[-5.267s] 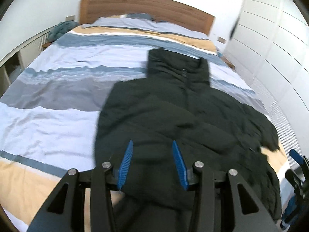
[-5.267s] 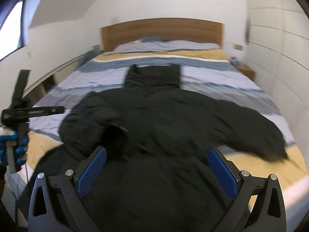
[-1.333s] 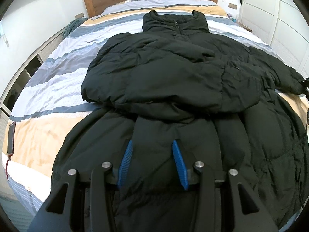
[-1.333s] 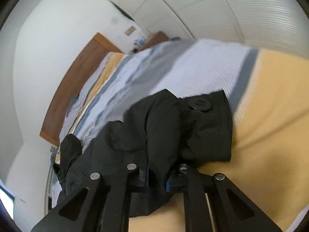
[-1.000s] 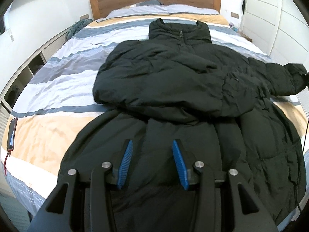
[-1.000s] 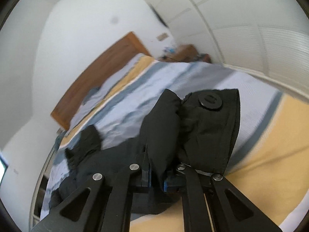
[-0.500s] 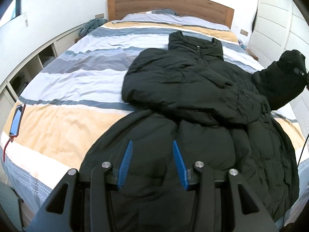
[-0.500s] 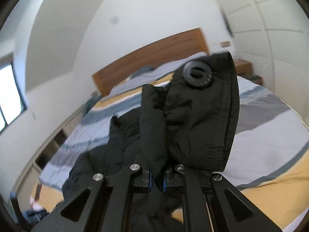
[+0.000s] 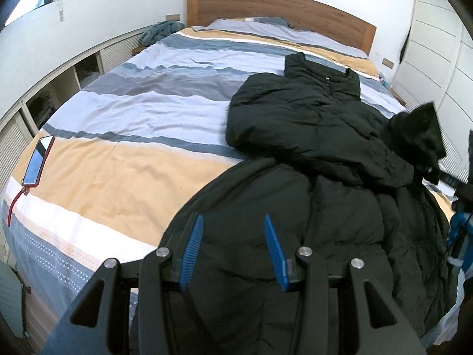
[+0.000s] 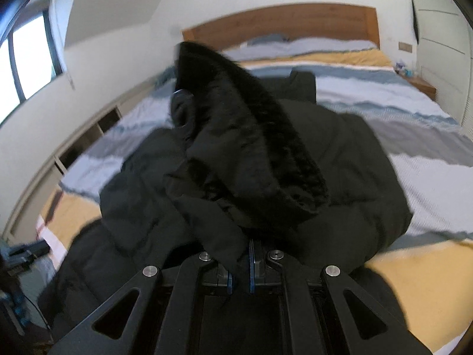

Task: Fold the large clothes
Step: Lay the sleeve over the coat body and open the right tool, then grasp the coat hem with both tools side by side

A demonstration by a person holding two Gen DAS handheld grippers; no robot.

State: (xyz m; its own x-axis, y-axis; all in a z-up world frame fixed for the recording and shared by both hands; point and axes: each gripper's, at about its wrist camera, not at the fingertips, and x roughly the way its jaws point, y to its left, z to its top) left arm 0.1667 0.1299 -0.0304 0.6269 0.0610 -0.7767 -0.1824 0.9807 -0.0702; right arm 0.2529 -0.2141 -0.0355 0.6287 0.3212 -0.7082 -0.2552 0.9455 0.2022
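On the bed: a black coat (image 9: 310,136) lies spread over the striped duvet, collar toward the headboard (image 9: 280,6), one sleeve already folded across the chest.
Sleeve: the other sleeve's cuff (image 10: 236,153) is lifted off the bed and hangs over the coat body, held from below.
Right gripper (image 10: 240,269): pressed together on a fold of the cuff fabric; only a thin edge of cloth sits between the blue pads.
Left gripper (image 9: 233,248): spread wide, holding nothing, hovering just above the coat's lower hem area (image 9: 266,207).
Bed (image 9: 118,153): the coat sits toward the wardrobe side, its hem reaching the foot edge.
Phone (image 9: 38,159): lies on the duvet near the far corner, well apart from the coat.
Step, as I judge it: carrying the second sleeve inward to lay it over the chest.
Risk, slip: the pinch is shallow and the padding is bulky and slick, so the cuff could pull free before it is laid across.
Risk, drag: pulling the sleeve too far could shift the body and undo the folded sleeve.
Risk, hem: the hem lies at the bed edge; a tug could slide the coat off.
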